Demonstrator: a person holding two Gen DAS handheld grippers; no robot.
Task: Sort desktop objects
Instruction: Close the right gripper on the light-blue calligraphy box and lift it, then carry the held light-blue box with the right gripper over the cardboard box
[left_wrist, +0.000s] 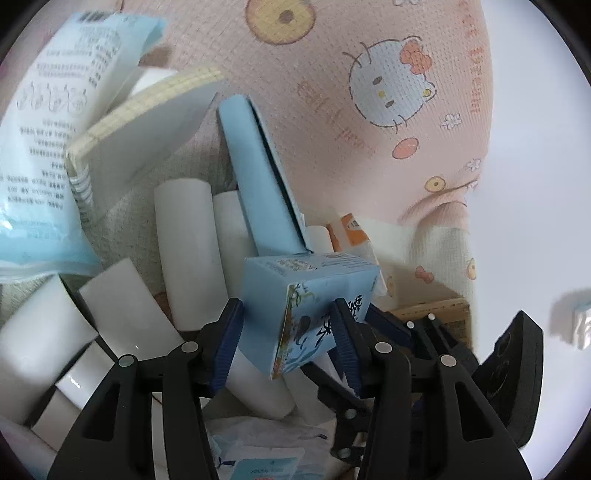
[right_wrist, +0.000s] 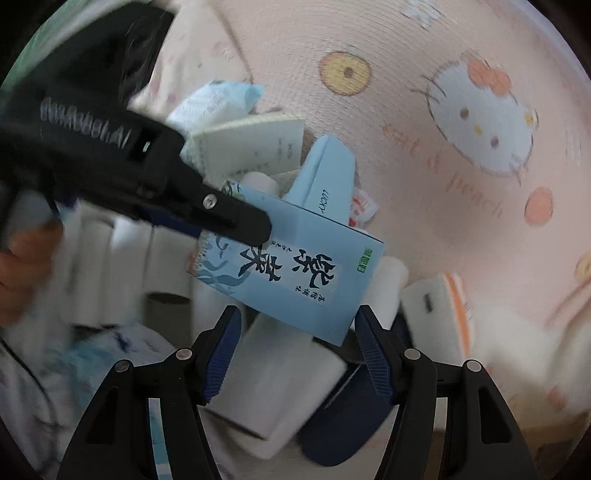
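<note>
**Presently: blue box between both grippers over a full fabric bin**

Presently the left gripper (left_wrist: 291, 332) has its jaws set on a small light-blue box (left_wrist: 299, 302) with dark printed characters; in the left wrist view the ribbed blue pads lie against two opposite sides of the box, which sits tilted above the pile. In the right wrist view the same box (right_wrist: 295, 273) hangs just ahead of the right gripper (right_wrist: 295, 347), whose jaws stand wide on either side of its lower edge; the pads appear just clear of the box, though contact cannot be ruled out. The left gripper (right_wrist: 236, 221) enters that view from the upper left, with a hand (right_wrist: 22, 273) behind it, blurred.

Below the box lies a heap of white paper rolls (left_wrist: 184, 251). A light-blue folder (left_wrist: 258, 184) stands on edge among them, beside a spiral notebook (left_wrist: 140, 133) and a printed blue-white pouch (left_wrist: 48, 129). All sit inside a pink fabric bin (left_wrist: 351, 92) printed with cartoon cats. A small orange-and-white packet (left_wrist: 351, 232) rests near the bin wall.
</note>
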